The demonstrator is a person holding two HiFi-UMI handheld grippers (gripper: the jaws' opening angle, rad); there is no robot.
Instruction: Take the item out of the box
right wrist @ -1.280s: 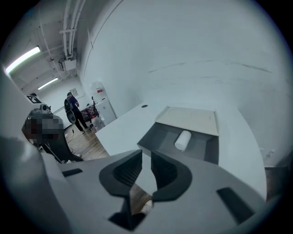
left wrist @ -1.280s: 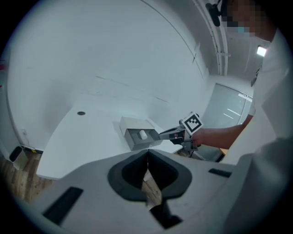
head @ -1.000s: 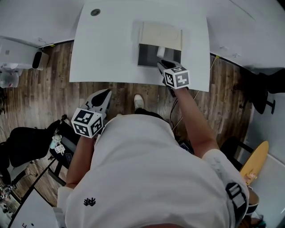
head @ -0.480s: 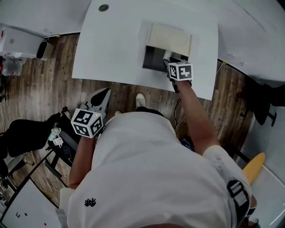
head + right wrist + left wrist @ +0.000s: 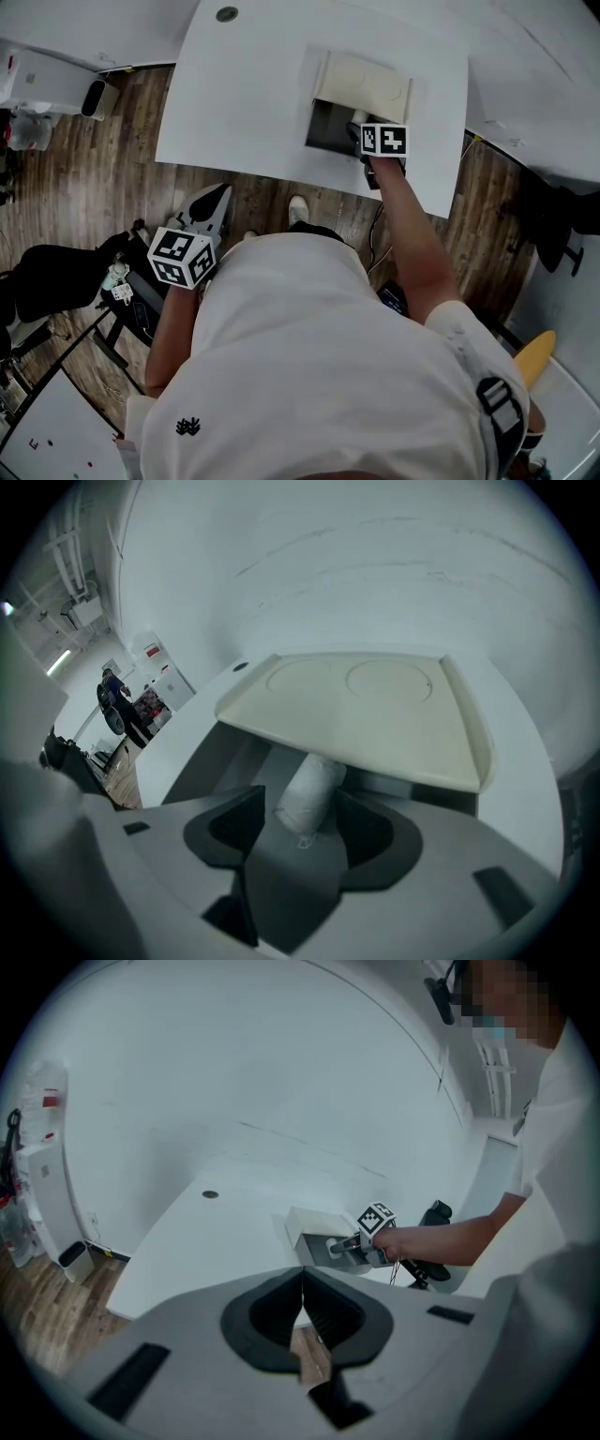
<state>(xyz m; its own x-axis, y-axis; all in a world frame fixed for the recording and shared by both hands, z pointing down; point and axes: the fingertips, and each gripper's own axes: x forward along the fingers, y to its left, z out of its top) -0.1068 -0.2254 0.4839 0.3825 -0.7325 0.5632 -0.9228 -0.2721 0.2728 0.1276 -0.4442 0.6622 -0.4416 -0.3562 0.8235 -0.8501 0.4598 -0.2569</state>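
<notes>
A box (image 5: 323, 131) with a dark grey inside stands on the white table (image 5: 253, 84), its cream lid (image 5: 364, 82) raised at the back. Inside lies a white roll (image 5: 311, 789), also seen in the left gripper view (image 5: 333, 1245). My right gripper (image 5: 306, 810) reaches into the box mouth (image 5: 361, 134). Its jaws are opening and stand either side of the roll's near end with small gaps, not pressing on it. My left gripper (image 5: 302, 1302) is shut and empty. It hangs off the table's near edge over the wooden floor (image 5: 211, 208).
A small round grommet (image 5: 226, 14) sits in the table's far left corner. A black chair (image 5: 56, 281) stands on the floor to the left, and a white bin (image 5: 94, 96) by the wall. The table's near edge (image 5: 281, 173) runs just below the box.
My right gripper has gone forward from the box's front edge into its opening. The left gripper has stayed where it was.
</notes>
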